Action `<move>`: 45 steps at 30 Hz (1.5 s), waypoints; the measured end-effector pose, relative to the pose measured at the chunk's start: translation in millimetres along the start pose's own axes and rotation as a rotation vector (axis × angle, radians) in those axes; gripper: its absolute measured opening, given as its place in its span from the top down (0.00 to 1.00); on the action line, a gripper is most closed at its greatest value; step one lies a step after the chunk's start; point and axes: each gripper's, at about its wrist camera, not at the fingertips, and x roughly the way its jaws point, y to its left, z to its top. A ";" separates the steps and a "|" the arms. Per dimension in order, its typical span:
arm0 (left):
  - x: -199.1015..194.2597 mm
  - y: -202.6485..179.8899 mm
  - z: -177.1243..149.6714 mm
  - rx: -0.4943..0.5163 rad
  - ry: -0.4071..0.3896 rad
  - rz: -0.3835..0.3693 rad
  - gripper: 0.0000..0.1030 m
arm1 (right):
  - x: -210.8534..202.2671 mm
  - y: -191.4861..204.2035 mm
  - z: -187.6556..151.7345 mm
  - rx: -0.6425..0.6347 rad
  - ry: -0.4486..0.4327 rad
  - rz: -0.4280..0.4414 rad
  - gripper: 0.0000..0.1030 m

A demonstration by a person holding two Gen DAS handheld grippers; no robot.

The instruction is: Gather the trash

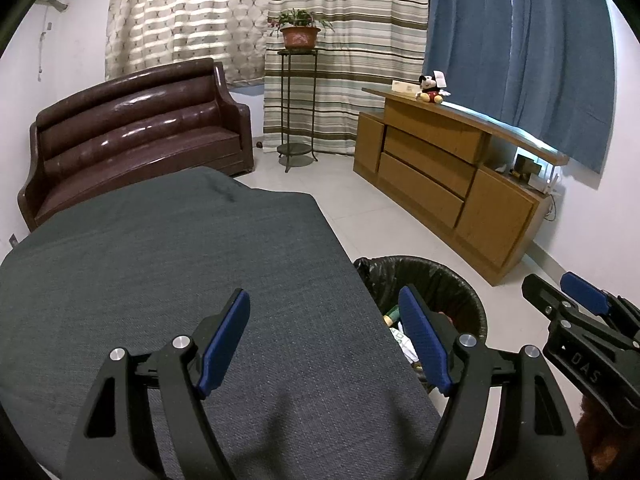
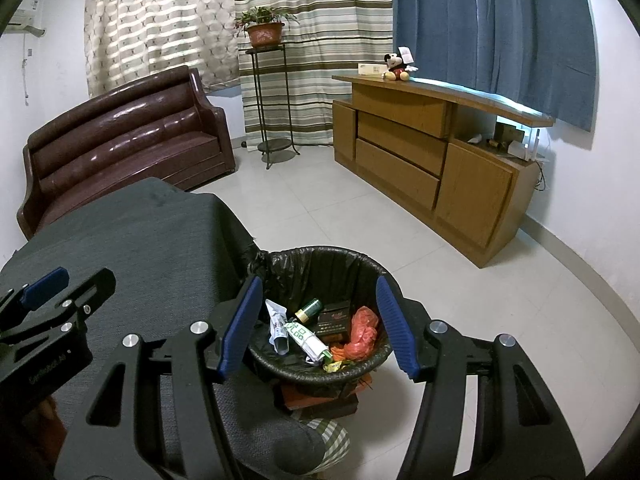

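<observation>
Both grippers empty, fingers apart. Left gripper [image 1: 324, 340] hangs over the grey-clothed table [image 1: 160, 260], which shows no litter. Right gripper [image 2: 318, 326] hovers above the black-lined bin [image 2: 320, 256] just right of the table; the trash [image 2: 320, 328] lies inside it, below the fingers. Collection looks all but done; floor beyond shows nothing loose.

From my feed: black-lined trash bin [image 2: 320, 312] upright on the floor beside the grey-draped table, holding a crumpled red bag [image 2: 362, 332], green-printed carton [image 2: 306, 338], small bottle [image 2: 309, 309].
</observation>
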 end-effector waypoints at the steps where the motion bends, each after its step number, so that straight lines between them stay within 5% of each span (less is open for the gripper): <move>1: 0.0 -0.1 0.1 0.000 0.000 0.000 0.28 | -0.1 0.1 0.4 -0.001 0.000 0.000 0.44; 45: -3.8 -5.8 0.9 0.013 -0.022 0.002 0.24 | 3.9 -2.4 -9.3 -0.004 0.013 -0.001 0.44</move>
